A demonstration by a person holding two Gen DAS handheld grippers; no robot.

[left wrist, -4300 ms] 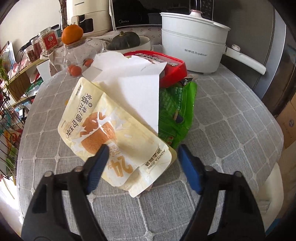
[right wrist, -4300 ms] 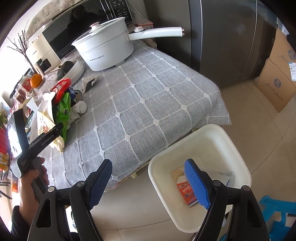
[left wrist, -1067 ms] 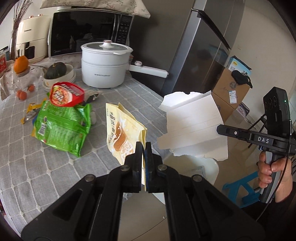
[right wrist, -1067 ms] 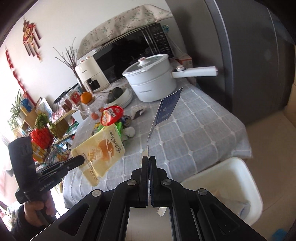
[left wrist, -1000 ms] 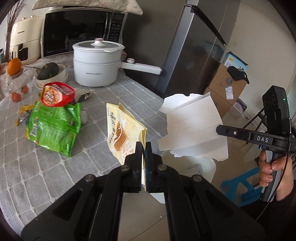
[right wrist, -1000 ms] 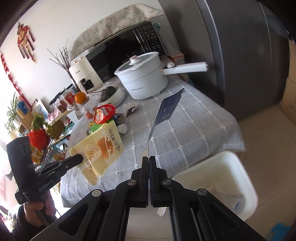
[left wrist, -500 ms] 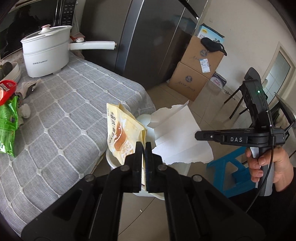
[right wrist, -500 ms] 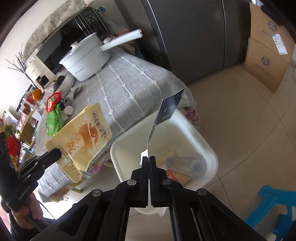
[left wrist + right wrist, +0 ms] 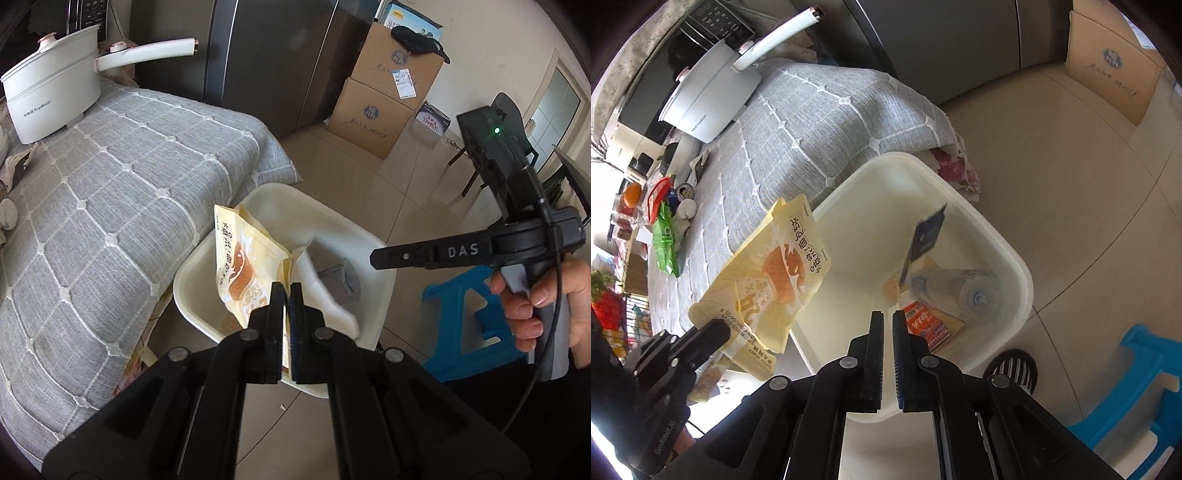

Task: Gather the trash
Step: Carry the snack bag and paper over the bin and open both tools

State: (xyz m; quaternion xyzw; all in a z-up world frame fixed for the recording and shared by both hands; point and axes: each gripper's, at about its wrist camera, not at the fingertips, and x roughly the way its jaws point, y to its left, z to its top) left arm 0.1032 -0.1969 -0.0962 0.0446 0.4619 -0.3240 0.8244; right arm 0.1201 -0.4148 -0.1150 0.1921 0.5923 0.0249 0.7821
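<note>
Both tilted steeply down over the white bin [image 9: 1015,266] beside the table's corner. Left gripper [image 9: 287,295] pinching the yellow snack bag [image 9: 243,269]; right gripper [image 9: 888,325] opening, card [image 9: 925,236] loose inside the bin.

I am taking the bin [image 9: 1015,258] as my landmark. It is standing on the floor just off the corner of the table [image 9: 110,184]. My left gripper [image 9: 287,295] is hanging over the bin's table-side rim, pinching the snack pouch [image 9: 775,273] above that edge. My right gripper [image 9: 888,325] is hovering over the bin's near wall, its jaws opening with nothing between them. The folded card [image 9: 925,236] is dropping inside the bin, above a bottle [image 9: 960,291] and a small carton [image 9: 925,325] lying on its bottom. The pot [image 9: 51,92] is sitting on the table well behind the bin. Cardboard boxes [image 9: 384,96] are stacked on the floor beyond it, and a stool [image 9: 1137,384] is standing beside it, probably touching nothing.
</note>
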